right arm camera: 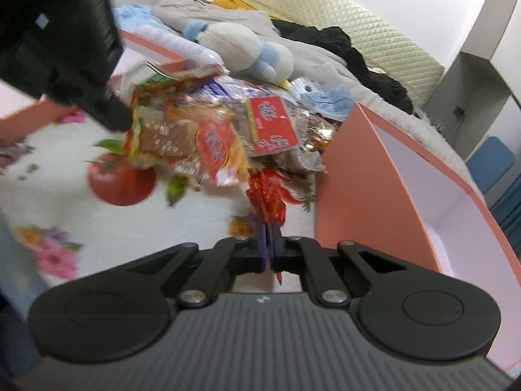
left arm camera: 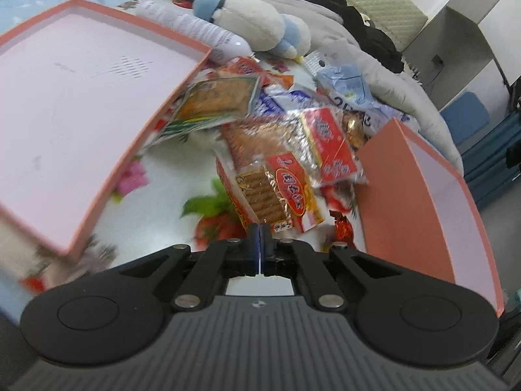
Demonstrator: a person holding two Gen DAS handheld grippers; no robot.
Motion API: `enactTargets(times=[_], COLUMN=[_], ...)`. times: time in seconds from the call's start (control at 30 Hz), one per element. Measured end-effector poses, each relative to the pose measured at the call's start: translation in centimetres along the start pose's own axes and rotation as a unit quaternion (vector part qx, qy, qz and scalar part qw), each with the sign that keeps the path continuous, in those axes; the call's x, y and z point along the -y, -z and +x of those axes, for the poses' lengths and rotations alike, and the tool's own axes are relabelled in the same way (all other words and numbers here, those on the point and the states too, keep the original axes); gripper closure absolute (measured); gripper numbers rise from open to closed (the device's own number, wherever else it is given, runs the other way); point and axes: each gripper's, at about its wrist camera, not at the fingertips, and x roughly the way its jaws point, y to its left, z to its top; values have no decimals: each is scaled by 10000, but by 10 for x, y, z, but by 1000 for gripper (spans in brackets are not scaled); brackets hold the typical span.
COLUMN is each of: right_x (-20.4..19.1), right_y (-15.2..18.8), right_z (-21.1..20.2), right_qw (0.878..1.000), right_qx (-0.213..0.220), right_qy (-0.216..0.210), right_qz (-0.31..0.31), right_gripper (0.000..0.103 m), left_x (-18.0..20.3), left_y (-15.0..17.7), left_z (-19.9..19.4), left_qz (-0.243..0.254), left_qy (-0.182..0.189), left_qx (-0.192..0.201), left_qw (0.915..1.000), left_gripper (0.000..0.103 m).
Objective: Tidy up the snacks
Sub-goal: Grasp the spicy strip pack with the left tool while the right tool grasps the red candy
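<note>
A pile of snack packets lies on the floral bedspread between two pink boxes. My left gripper [left arm camera: 260, 231] is shut on the edge of a biscuit packet [left arm camera: 276, 192] with a red label. In the right wrist view the same packet [right arm camera: 185, 143] hangs lifted from the left gripper [right arm camera: 112, 114]. My right gripper [right arm camera: 269, 229] is shut on a red foil-wrapped candy [right arm camera: 268, 198]. A shallow pink box [left arm camera: 81, 107] lies on the left. A deeper pink box [left arm camera: 423, 195] stands on the right and also shows in the right wrist view [right arm camera: 390, 179].
A white and blue plush toy [left arm camera: 254, 22] and a plastic bottle [left arm camera: 195, 29] lie behind the pile. Grey bedding [right arm camera: 234, 19] and black clothes [right arm camera: 342, 45] lie further back. More packets [left arm camera: 221, 97] and a red packet [right arm camera: 272, 123] fill the pile.
</note>
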Motion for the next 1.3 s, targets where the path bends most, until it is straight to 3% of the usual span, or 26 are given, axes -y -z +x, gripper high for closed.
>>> enactTargets(times=[0.27, 0.5, 0.53, 0.57, 0.6, 0.63, 0.67, 0.77, 0.87, 0.9, 1.07, 1.23, 1.3], right_x=[-11, -3, 0, 3, 5, 9, 12, 19, 19, 18, 17, 21, 23], right_y=[11, 22, 23, 24, 24, 25, 25, 22, 20, 19, 14, 6, 5], right_z=[-43, -51, -50, -49, -50, -50, -52, -54, -51, -49, -36, -21, -12], right_qw=[9977, 9915, 9898, 9880, 9862, 9846, 9829, 9790, 9795, 9803, 9814, 9787, 9739], right_qx=[-98, -327, -338, -330, -313, -258, -189, -94, -36, -49, -231, -461, -628], right_qy=[-669, -1233, -1335, -1432, -1510, -1569, -1614, -1689, -1617, -1588, -1477, -1339, -1330], right_qz=[-90, 253, 372, 478, 596, 723, 869, 1134, 1200, 1173, 1203, 1489, 1728], right_gripper=[99, 95, 93, 81, 72, 56, 49, 48, 30, 30, 31, 30, 30], left_x=[-17, -28, -29, -31, -32, -32, -29, -15, -5, -2, 14, 29, 29], left_y=[38, 56, 56, 55, 53, 51, 49, 39, 24, 19, 0, -6, -9], left_z=[-53, -66, -66, -65, -64, -65, -68, -78, -86, -87, -72, -33, -16], left_qz=[-129, -5, -17, -30, -4, 89, 281, 1125, 1924, 2168, 3218, 4198, 4389], left_qy=[-405, -583, -592, -575, -488, -392, -382, -383, -193, -119, 248, 413, 446], left_qx=[-25, -438, -542, -685, -841, -930, -897, -793, -589, -531, -613, -873, -1055], left_qw=[9991, 9973, 9968, 9960, 9953, 9949, 9948, 9897, 9794, 9747, 9445, 9025, 8912], left_gripper=[103, 99, 92, 85, 62, 44, 39, 32, 24, 20, 19, 19, 19])
